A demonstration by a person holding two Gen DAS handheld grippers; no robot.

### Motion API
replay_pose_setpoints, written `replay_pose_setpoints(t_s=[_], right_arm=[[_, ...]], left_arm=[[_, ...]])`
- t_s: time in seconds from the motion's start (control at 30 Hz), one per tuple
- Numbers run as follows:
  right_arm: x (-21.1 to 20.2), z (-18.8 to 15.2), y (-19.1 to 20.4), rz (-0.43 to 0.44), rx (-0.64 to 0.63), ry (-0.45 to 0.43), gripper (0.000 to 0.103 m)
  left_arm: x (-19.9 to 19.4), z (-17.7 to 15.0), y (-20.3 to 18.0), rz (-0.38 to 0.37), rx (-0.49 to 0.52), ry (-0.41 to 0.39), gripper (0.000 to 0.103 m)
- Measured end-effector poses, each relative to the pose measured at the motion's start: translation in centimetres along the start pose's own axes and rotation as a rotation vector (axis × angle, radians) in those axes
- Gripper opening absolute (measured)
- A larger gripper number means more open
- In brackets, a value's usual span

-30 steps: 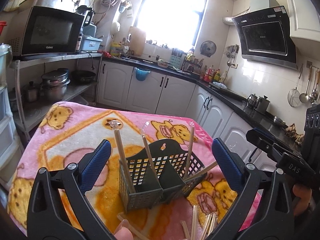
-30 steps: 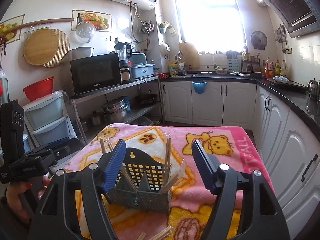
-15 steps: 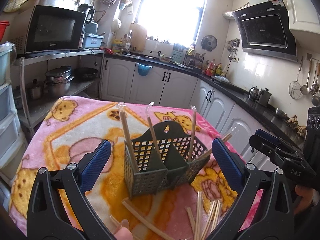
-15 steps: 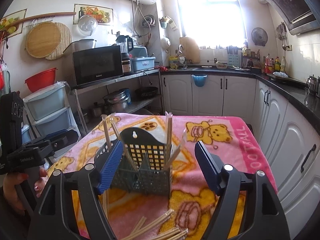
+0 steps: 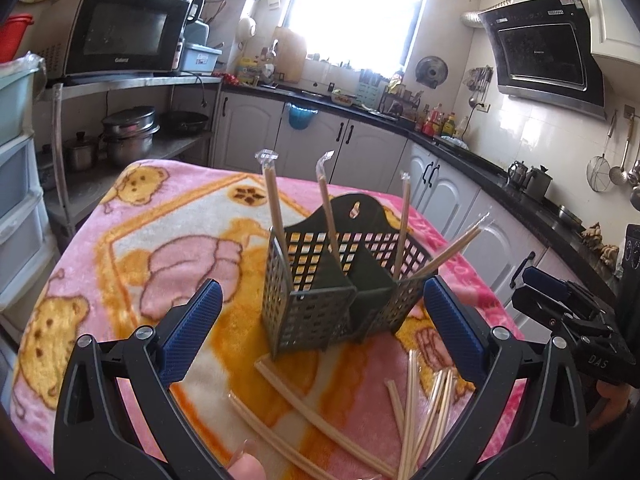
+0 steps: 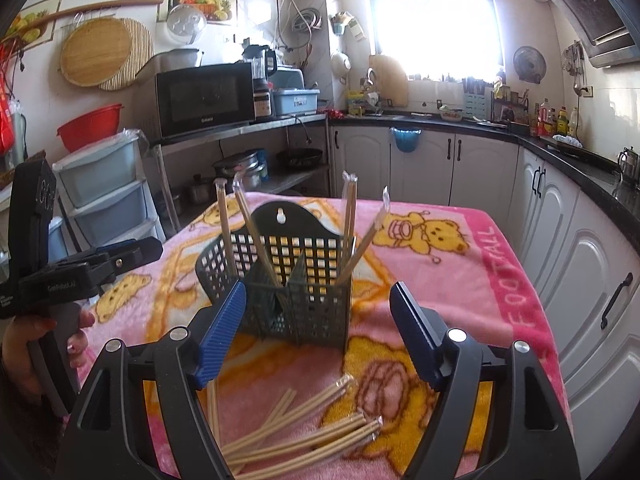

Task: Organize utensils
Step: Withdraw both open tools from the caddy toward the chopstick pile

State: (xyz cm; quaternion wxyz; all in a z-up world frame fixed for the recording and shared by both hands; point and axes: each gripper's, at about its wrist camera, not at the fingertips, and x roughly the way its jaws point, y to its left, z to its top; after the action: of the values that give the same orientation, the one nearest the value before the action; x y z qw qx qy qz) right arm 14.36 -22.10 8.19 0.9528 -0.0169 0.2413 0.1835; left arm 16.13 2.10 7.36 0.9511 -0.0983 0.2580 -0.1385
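A dark green slotted utensil holder stands on the pink bear blanket; it also shows in the right wrist view. Several wrapped chopstick pairs stand in its compartments, also seen in the right wrist view. More wrapped chopsticks lie loose on the blanket in front of the holder, also in the right wrist view. My left gripper is open and empty, in front of the holder above the loose chopsticks. My right gripper is open and empty, also just in front of the holder.
The blanket-covered table ends near white cabinets on the right. A metal shelf with a microwave and pots stands at the far left. Plastic drawers stand to the left.
Both grippers have pulled back and up from the holder. More of the loose chopsticks on the blanket now shows in front of the holder.
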Motion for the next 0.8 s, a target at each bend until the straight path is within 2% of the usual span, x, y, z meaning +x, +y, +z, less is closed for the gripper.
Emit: replay_pose_setpoints(t_s=[0.3, 0.8], right_arm=[[0.3, -2.6, -0.5, 0.002, 0.011, 0.06, 0.071], [1.7, -6.6, -1.2, 0.005, 0.007, 0.183, 0.057]], left_arm=[[0.5, -2.1, 0.9, 0.002, -0.009, 0.051, 0.093], [3.0, -6.2, 1.2, -0.011, 0.001, 0.189, 0.093]])
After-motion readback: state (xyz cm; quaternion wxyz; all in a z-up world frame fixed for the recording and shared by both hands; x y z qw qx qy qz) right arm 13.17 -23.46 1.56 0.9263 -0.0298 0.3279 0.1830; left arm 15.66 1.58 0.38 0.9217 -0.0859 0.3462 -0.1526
